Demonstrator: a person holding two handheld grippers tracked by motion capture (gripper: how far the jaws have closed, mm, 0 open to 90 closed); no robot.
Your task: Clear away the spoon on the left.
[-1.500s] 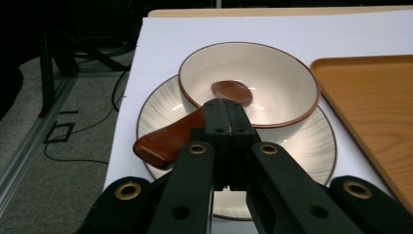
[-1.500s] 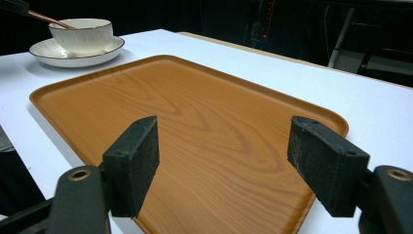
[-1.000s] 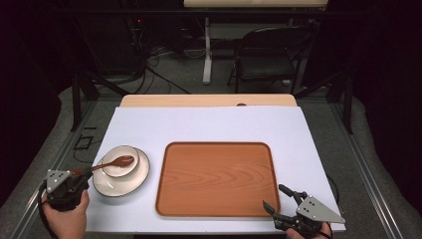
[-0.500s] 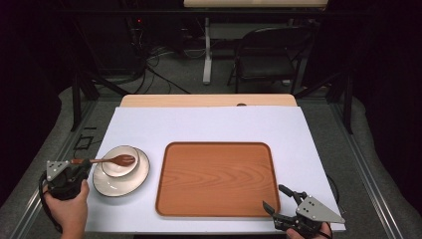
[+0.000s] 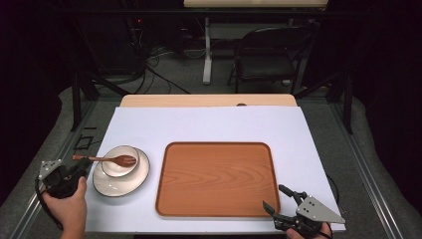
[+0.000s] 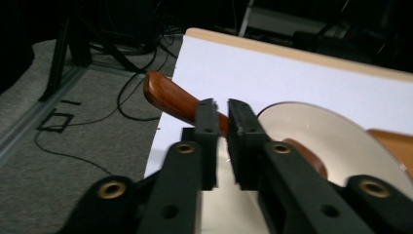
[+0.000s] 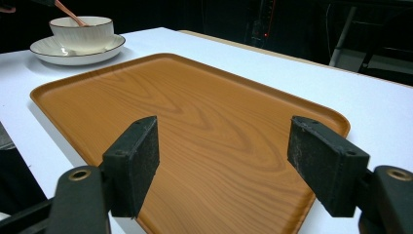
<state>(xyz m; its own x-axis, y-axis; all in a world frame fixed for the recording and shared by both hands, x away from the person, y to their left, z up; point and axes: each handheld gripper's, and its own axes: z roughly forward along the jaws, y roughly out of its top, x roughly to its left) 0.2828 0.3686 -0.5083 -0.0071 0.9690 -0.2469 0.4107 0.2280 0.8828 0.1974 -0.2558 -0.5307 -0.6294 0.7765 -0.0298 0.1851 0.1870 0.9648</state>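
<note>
A wooden spoon [image 5: 117, 159] lies with its head in a cream bowl [image 5: 113, 172] that stands on a cream plate [image 5: 127, 185] at the left of the white table. My left gripper [image 5: 84, 163] is at the spoon's handle end. In the left gripper view the handle [image 6: 168, 97] crosses the narrow gap at the tips of my left gripper [image 6: 221, 109]. Its jaws have just been opening, and the bowl [image 6: 321, 136] lies behind them. My right gripper [image 5: 272, 196] stands open at the near right corner of the wooden tray [image 5: 216, 179], with nothing between its fingers.
In the right gripper view, beyond my right gripper [image 7: 224, 146], the tray [image 7: 195, 107] stretches away, with the bowl [image 7: 83, 34], spoon [image 7: 70, 14] and plate [image 7: 53, 52] at the far left. A chair [image 5: 261, 55], a table leg and cables stand on the floor beyond the table.
My left hand has shifted slightly away from me, and the spoon's handle has swung from tilted to nearly level across the bowl. The right gripper has not moved.
</note>
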